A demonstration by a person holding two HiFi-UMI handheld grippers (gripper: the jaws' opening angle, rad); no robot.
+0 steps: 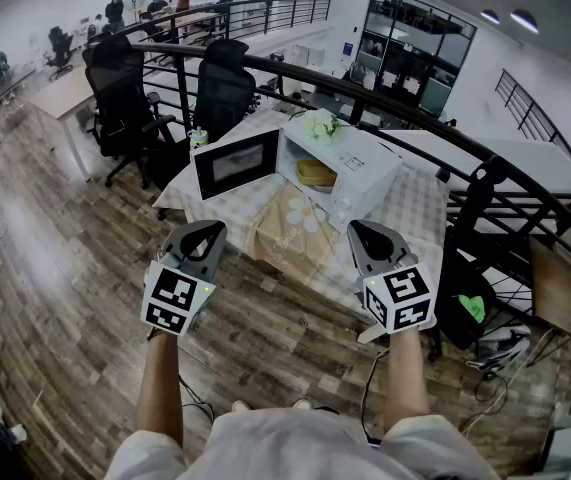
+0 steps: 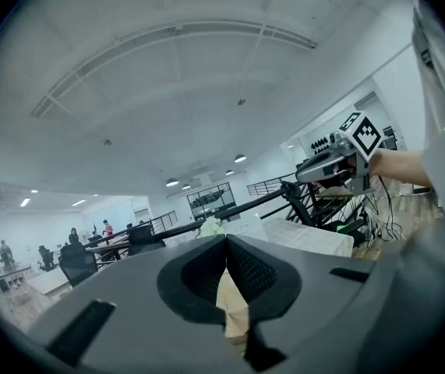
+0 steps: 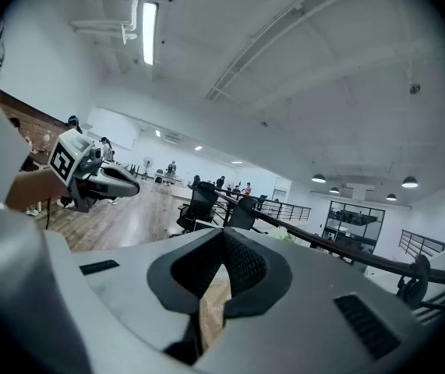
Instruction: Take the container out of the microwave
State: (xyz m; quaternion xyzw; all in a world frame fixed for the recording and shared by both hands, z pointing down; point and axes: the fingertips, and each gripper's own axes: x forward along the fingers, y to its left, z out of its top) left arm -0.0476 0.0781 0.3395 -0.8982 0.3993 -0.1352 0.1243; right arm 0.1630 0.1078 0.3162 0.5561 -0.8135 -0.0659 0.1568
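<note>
A white microwave (image 1: 350, 163) stands on a table with a checked cloth (image 1: 410, 208), its door (image 1: 235, 163) swung open to the left. Inside sits a yellowish container (image 1: 315, 173). Both grippers are held level over the wooden floor, short of the table and apart from the microwave. My left gripper (image 1: 203, 230) (image 2: 226, 240) is shut with nothing between its jaws. My right gripper (image 1: 363, 230) (image 3: 224, 236) is shut and empty too. Each gripper view shows the other gripper off to the side.
Black office chairs (image 1: 220, 88) stand behind the table's left end. A dark curved railing (image 1: 415, 118) runs behind the microwave. A black bag with a green patch (image 1: 470, 308) and cables lie on the floor at the right.
</note>
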